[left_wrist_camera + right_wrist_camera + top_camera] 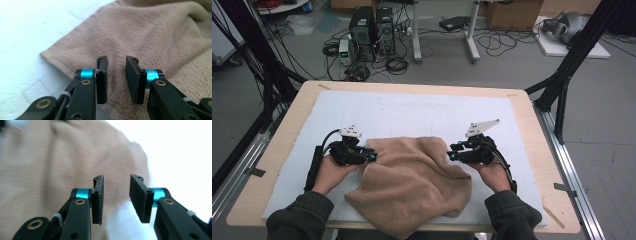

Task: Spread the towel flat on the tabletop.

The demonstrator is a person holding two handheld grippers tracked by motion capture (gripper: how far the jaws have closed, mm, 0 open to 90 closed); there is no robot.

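A tan fleece towel (412, 175) lies rumpled and partly folded on the white mat (412, 112), its front edge hanging over the table's near side. My left gripper (373, 156) sits at the towel's left edge; its jaws stand apart over the cloth (150, 37) with nothing between the pads (102, 75). My right gripper (452, 156) hovers at the towel's right edge, jaws apart, the blurred towel (50, 170) lying beyond them. A hand holds each gripper from below.
The wooden table (282, 145) frames the mat. Black frame posts (562, 85) stand at the right and left rear corners. Computer towers (372, 32), cables and a desk leg (472, 45) stand on the floor beyond the table.
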